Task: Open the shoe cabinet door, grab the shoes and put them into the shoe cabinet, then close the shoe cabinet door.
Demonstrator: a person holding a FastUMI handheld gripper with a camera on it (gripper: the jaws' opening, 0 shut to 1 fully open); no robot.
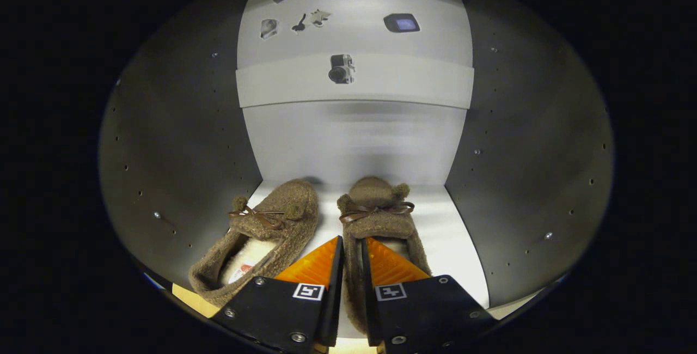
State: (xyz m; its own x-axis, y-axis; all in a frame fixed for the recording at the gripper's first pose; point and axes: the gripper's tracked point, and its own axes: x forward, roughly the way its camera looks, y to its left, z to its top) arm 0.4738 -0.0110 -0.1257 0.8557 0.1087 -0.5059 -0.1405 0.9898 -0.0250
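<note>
Two brown fuzzy shoes with small bows and pompoms stand side by side, toes toward the back, on the white floor point(457, 234) of the shoe cabinet. The left shoe point(261, 234) lies just ahead of my left finger, angled a little. The right shoe point(375, 204) has its left side wall running between my two fingers. My gripper point(352, 242) is shut on that wall, one finger outside the shoe and one inside its opening. The shoe's heel is hidden under the fingers.
Dark cabinet side walls with small peg holes rise close on the left point(179, 169) and right point(533, 169). A pale back wall point(354, 141) stands just beyond the toes. Above it runs a white shelf edge point(414, 84) with small pictures on the panel higher up.
</note>
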